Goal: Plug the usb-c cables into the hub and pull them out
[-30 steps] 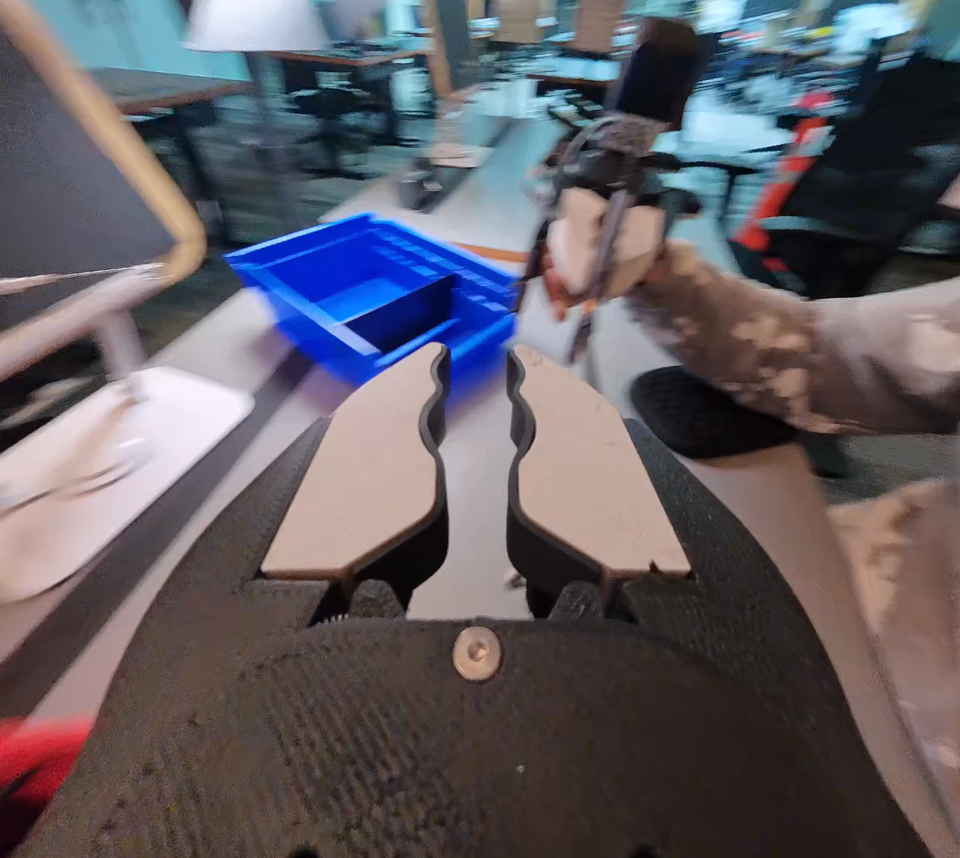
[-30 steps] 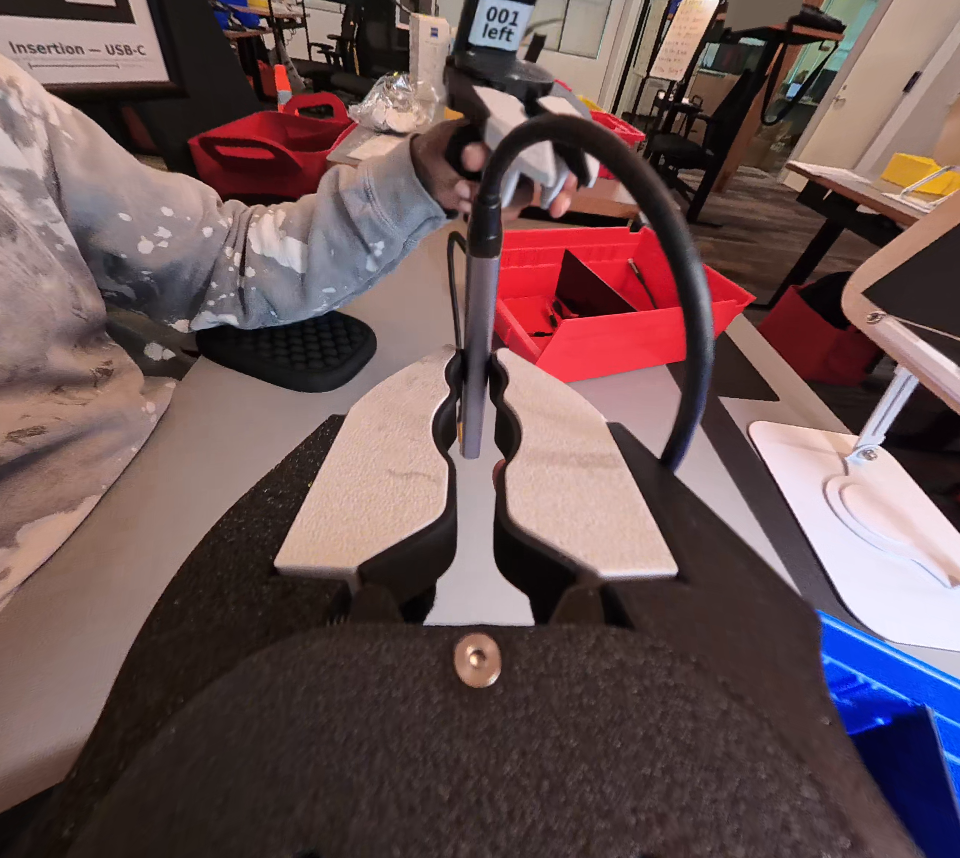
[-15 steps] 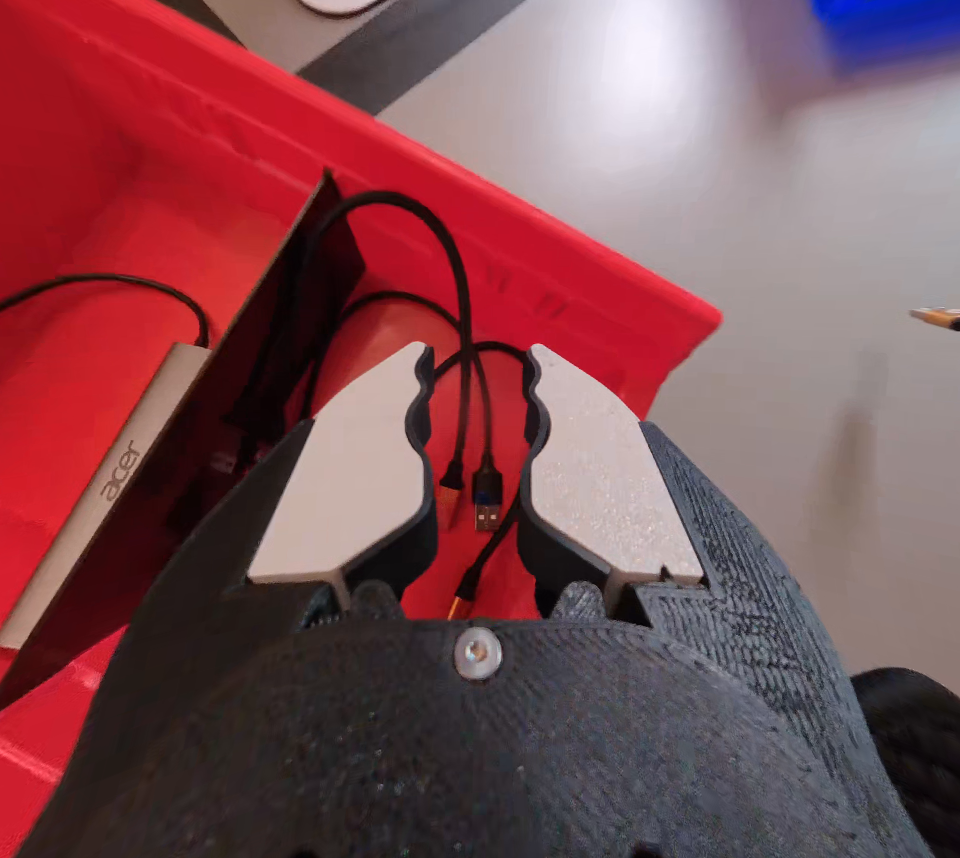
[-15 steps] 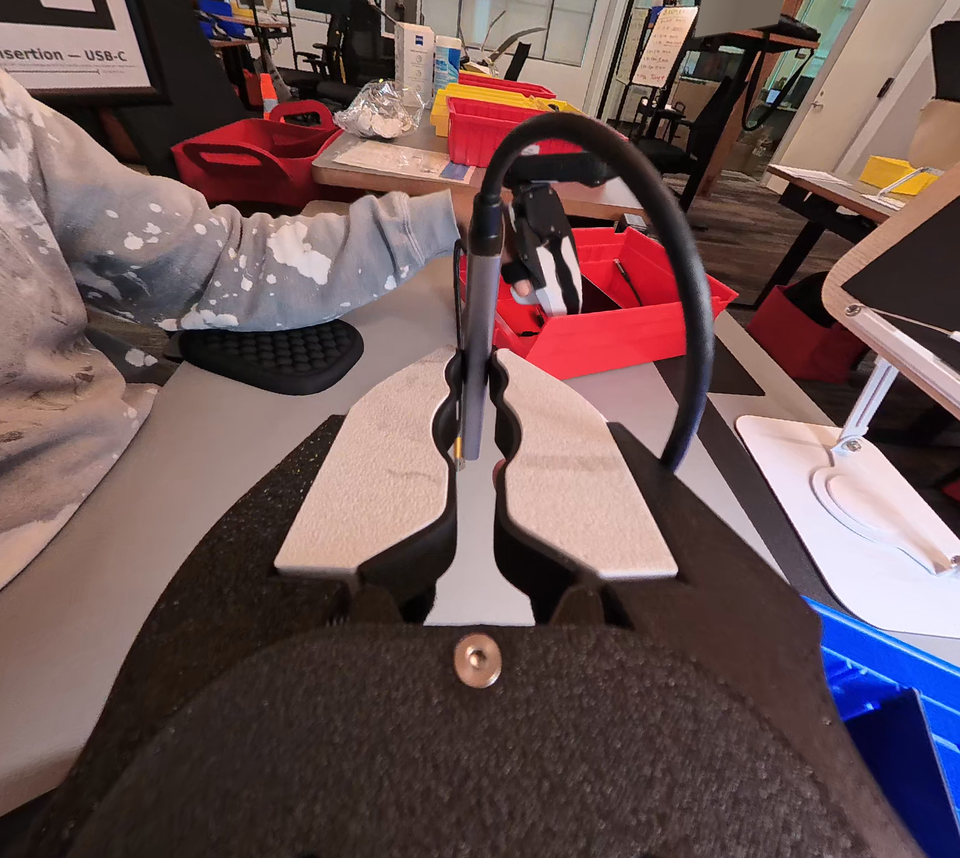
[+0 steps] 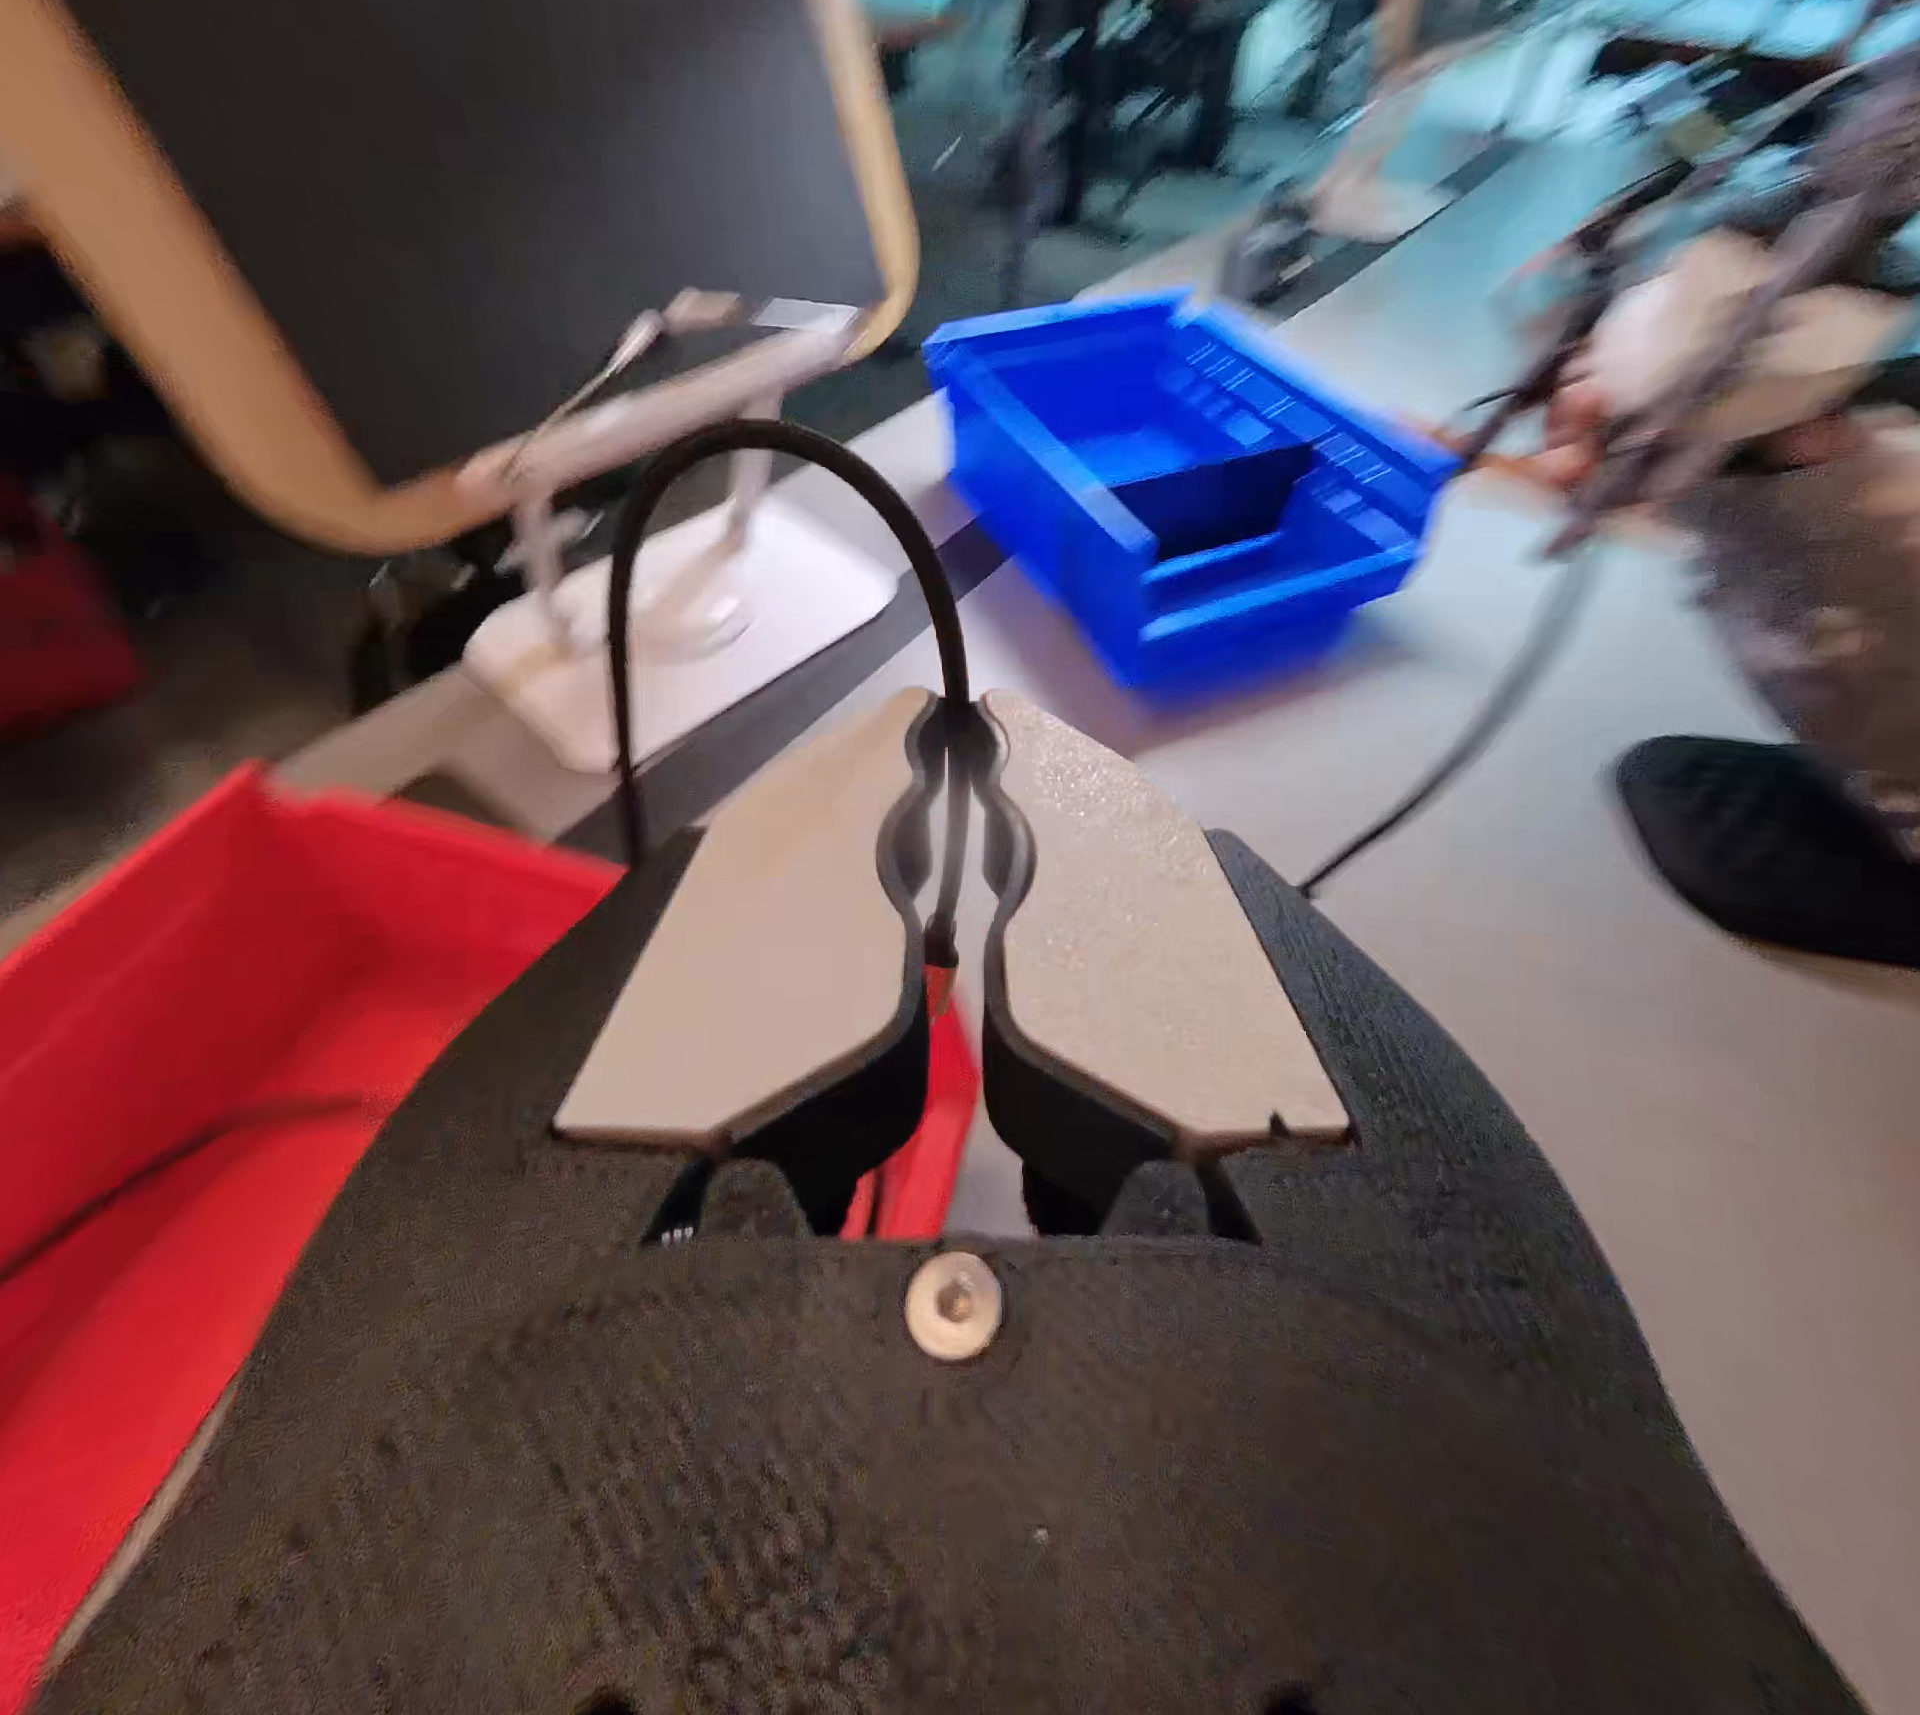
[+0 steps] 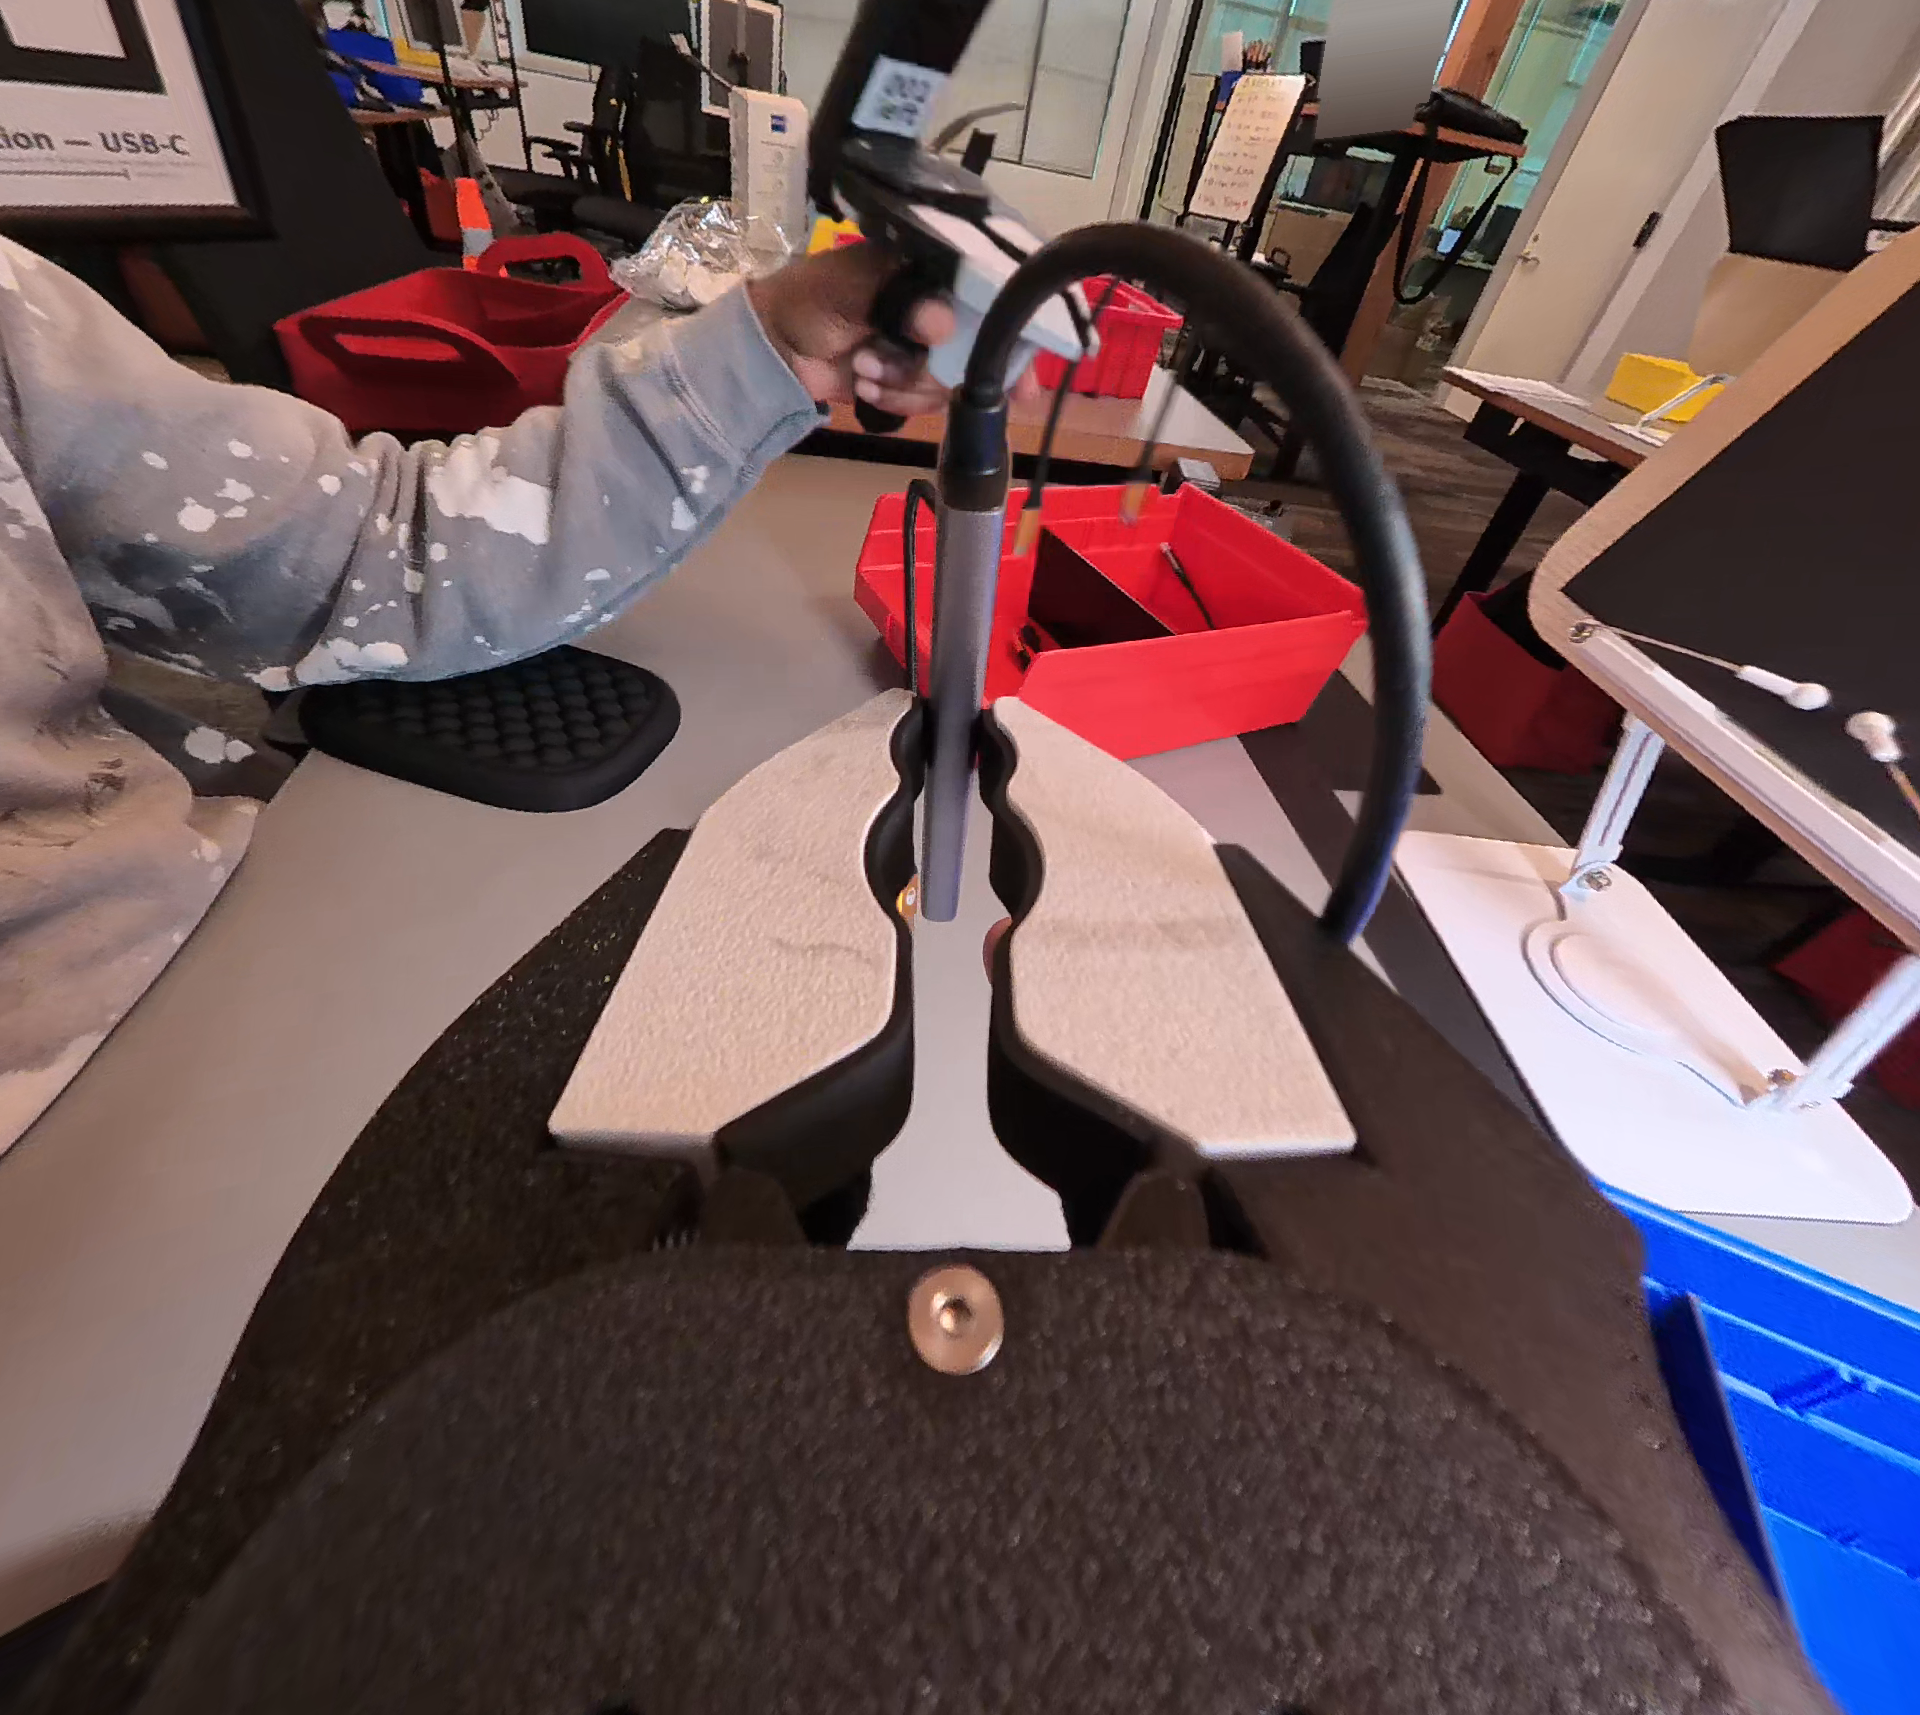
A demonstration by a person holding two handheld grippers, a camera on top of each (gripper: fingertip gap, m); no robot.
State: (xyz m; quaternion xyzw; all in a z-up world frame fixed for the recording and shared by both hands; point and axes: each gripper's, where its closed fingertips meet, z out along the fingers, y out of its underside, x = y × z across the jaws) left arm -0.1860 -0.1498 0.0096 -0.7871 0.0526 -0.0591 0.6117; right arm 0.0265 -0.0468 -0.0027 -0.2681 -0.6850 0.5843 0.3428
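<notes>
The right tongs [image 6: 951,730] clamp a slim grey hub [image 6: 961,678] upright, its thick black lead [image 6: 1351,502] arching over to their right. Beyond the hub a red bin [image 6: 1195,678] sits on the grey worktop [image 6: 416,886]. Above the bin the left tongs [image 6: 1049,325] dangle thin cables [image 6: 1049,439].

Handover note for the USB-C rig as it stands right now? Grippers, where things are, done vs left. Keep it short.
Left gripper: shut on thin black cables, lifted above the red bin; orange-tipped plugs hang loose.
Right gripper: shut on the grey hub, held upright over the table, its thick black lead arching right.
Blue bin sits at the far end; it looks empty from here.
Done: hub and cables picked up.
Left: nothing seems plugged in yet. Bring a plug to a hub port, insert, repeat, then pull them out. Ports aren't visible from either view.
</notes>
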